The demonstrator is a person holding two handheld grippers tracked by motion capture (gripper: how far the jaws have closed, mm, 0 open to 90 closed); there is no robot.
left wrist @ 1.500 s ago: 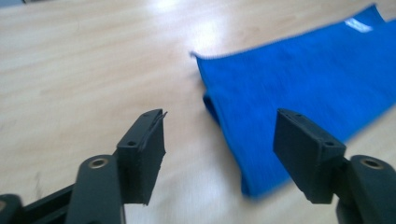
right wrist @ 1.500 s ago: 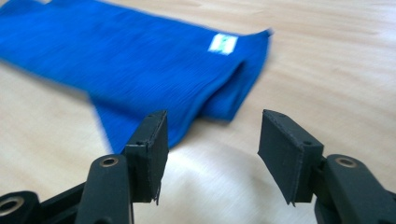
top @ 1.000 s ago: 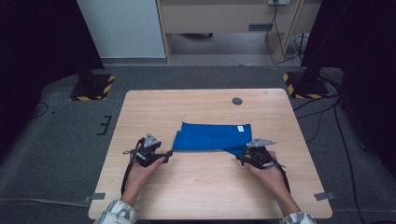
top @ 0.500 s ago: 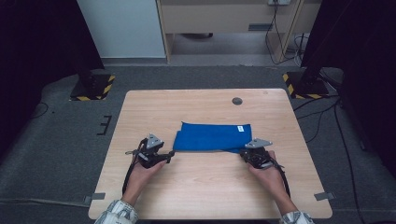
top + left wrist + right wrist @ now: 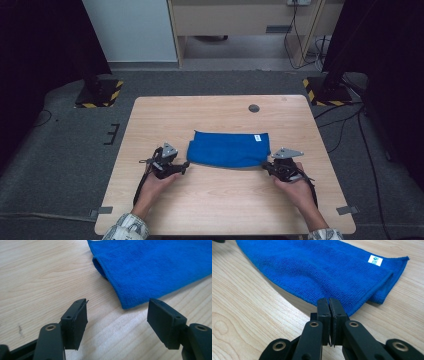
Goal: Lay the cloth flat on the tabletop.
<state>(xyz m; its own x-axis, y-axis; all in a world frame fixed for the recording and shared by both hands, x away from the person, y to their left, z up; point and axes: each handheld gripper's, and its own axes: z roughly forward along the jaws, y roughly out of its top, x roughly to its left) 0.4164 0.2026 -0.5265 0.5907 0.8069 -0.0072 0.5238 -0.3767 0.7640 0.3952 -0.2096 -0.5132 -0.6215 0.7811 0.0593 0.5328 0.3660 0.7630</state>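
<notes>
Left gripper (image 5: pixel 184 167): we hold it just off the cloth's near-left corner, its jaws spread wide with nothing between them; in the left gripper view (image 5: pixel 117 315) that corner lies just ahead of the gap.
Blue microfibre cloth (image 5: pixel 229 148): it lies folded in two on the wooden table (image 5: pixel 210 112), near the middle and toward our side, between our two grippers.
Handling: we judge it light, soft and limp, so it will sag and drape once lifted; the nap should give the pads good purchase, and nothing about it is fragile.
Where to grip: we would take the near corners, one in each gripper, pinching both layers together so the fold does not slide open.
Look: deep blue, fine looped pile, stitched hem along the edges; the upper layer sits slightly short of the lower at the right end (image 5: pixel 387 287); a small white label (image 5: pixel 375 260) sits near the far-right corner.
Right gripper (image 5: pixel 267 167): its jaws are pressed together at the cloth's near-right corner (image 5: pixel 329 305); we cannot tell whether any fabric is caught between them.
</notes>
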